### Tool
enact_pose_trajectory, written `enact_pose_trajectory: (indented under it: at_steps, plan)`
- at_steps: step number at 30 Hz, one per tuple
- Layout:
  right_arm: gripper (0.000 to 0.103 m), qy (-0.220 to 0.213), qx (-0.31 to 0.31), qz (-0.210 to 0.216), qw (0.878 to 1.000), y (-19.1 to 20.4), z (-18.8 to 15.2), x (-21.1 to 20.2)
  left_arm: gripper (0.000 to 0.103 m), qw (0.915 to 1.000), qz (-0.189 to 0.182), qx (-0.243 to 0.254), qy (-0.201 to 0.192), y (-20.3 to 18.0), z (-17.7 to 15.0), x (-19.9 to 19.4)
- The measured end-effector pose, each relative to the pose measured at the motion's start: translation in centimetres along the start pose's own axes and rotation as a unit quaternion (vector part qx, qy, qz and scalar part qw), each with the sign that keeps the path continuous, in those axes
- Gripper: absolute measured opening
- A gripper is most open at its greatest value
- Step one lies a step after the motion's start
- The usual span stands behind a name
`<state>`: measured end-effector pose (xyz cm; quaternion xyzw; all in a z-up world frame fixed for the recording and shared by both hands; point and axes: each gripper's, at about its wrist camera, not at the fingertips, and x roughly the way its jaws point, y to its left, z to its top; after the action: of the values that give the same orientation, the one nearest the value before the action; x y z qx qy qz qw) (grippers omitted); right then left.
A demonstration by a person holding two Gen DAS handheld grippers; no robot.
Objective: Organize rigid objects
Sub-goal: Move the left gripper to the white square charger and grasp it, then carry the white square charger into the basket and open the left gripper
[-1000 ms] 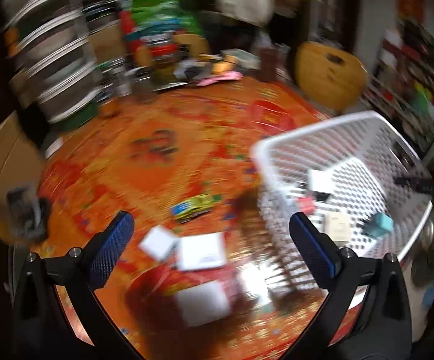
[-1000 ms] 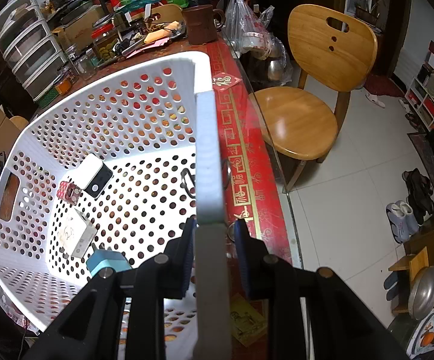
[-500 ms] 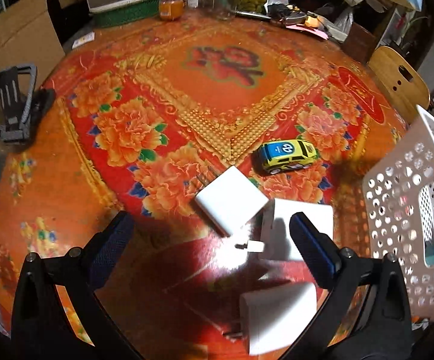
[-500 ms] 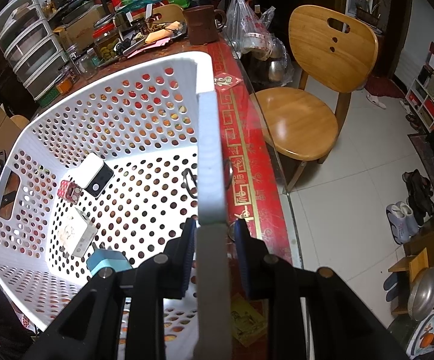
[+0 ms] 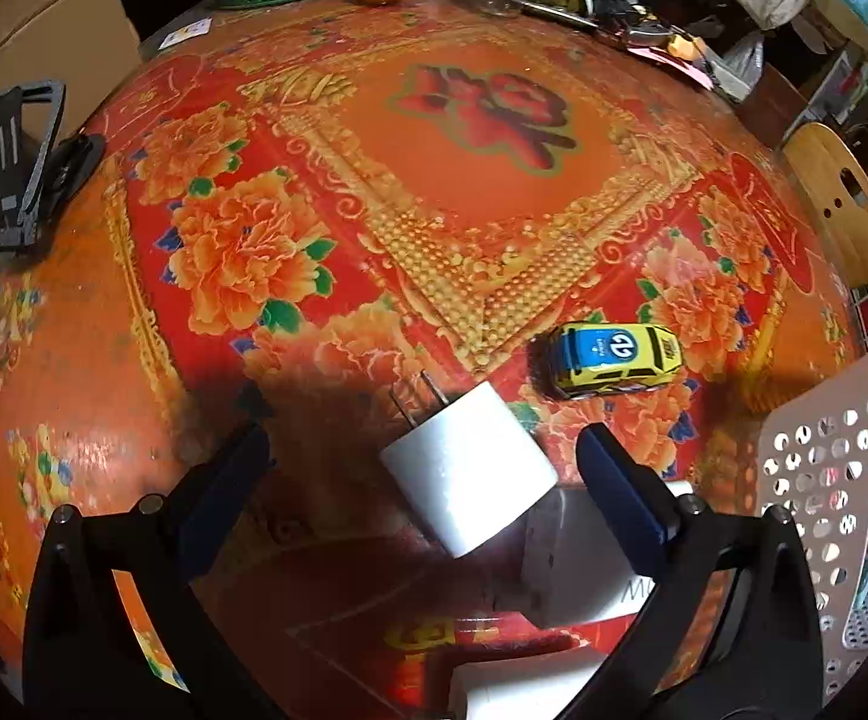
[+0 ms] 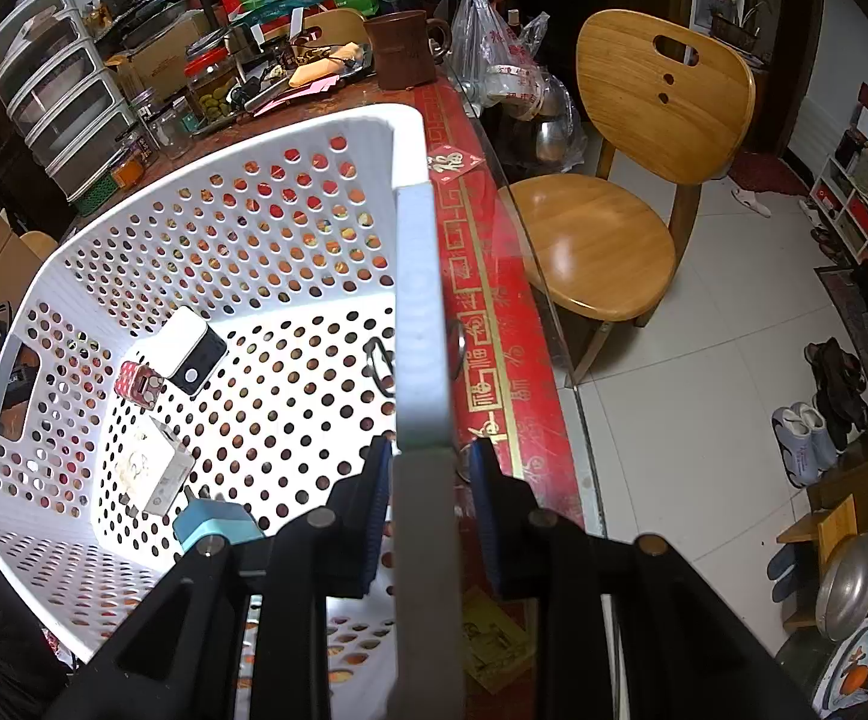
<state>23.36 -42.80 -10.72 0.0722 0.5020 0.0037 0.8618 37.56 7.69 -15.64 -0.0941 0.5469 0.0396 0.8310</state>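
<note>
Presently, left gripper: jaws spread wide, nothing between the pads, pointing steeply down at the table. White charger: lies between the open fingers, slightly nearer the right one, touching neither; prongs point far-left, so its long axis runs diagonally across the gap. Toy car: just beyond, to the far right. Second white adapter: near-right, partly under the right finger. Right gripper: jaws pinching the basket rim, steadying it. Judgement: left hand is nearer the charger; a wrist roll may be needed to square the pads to its flat sides.
</note>
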Motion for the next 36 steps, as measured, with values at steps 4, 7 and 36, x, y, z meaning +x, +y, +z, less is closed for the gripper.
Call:
enact_pose_trajectory:
  at_steps: [4, 7, 36]
  plan:
    - [0.025, 0.000, -0.001, 0.000, 1.000, -0.1, 0.0, 0.0, 0.084, 0.9999, 0.009, -0.005, 0.004, -0.1, 0.0, 0.3]
    - [0.025, 0.001, 0.000, 0.000, 1.000, 0.0, 0.0, 0.0, 0.062, 0.9998, 0.014, 0.011, 0.000, -0.9, -0.1, 0.2]
    - [0.025, 0.000, -0.005, 0.003, 1.000, 0.2, 0.0, 0.1, 0.055, 0.9651, -0.051, 0.217, -0.137, -14.3, -3.2, -19.0]
